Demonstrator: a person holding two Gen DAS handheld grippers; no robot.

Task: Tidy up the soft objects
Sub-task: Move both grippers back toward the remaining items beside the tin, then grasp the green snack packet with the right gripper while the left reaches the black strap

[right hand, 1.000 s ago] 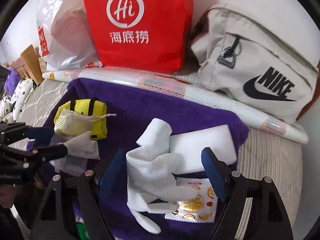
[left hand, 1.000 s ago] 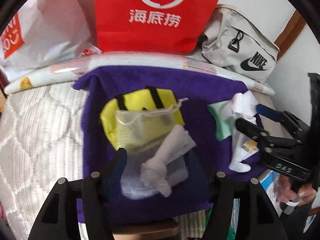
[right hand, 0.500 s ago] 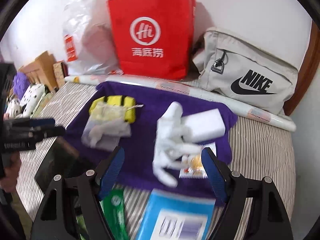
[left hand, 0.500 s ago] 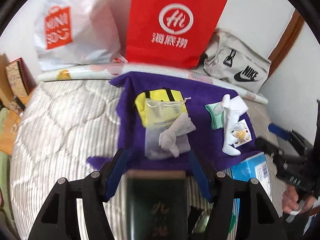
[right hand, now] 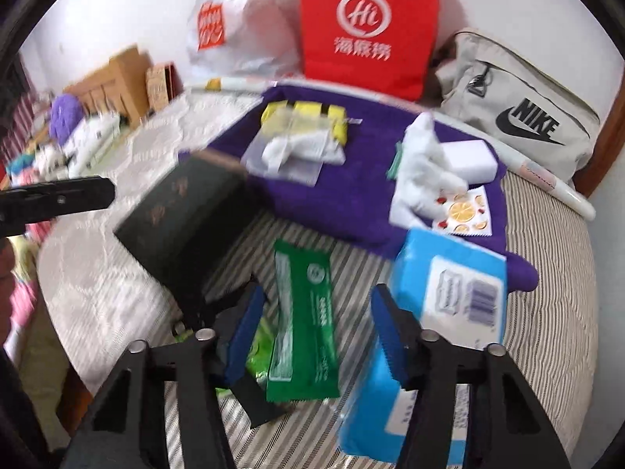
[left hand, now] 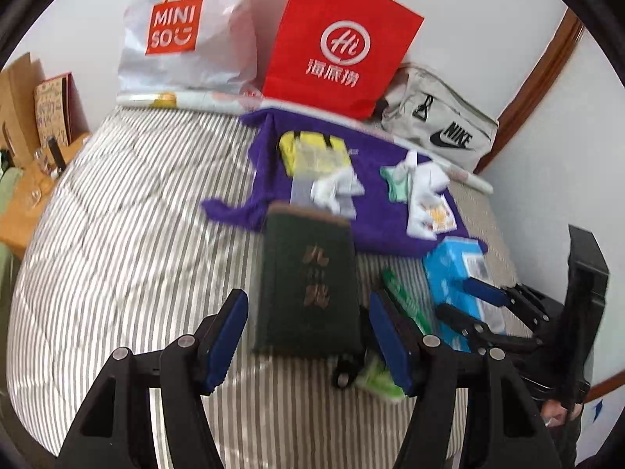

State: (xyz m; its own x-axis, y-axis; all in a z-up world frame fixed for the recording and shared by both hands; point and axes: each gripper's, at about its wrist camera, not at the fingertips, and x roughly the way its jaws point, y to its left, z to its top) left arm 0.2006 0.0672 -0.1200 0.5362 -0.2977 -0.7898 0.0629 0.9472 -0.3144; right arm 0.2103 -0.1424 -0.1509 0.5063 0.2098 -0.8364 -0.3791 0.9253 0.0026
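Status: sorting looks near done. Left claw (left hand: 308, 336) is spread wide, holding nothing. On the purple towel (right hand: 367, 203), left to right: 1 yellow pouch (right hand: 304, 117) under a white cloth, then 1 white sock (right hand: 420, 168), long axis toward the wall. Right claw (right hand: 318, 334) gapes wide, carrying nothing.

The white plastic bag (left hand: 183, 35) is showing "MINISO" on an orange logo, the red paper bag (left hand: 340, 43) is carrying a circled "Hi" over 海底捞, and the beige bag (right hand: 519, 117) is sporting "NIKE" with a swoosh. The dark green box (left hand: 308, 277) is wearing gold characters, too blurry to read.
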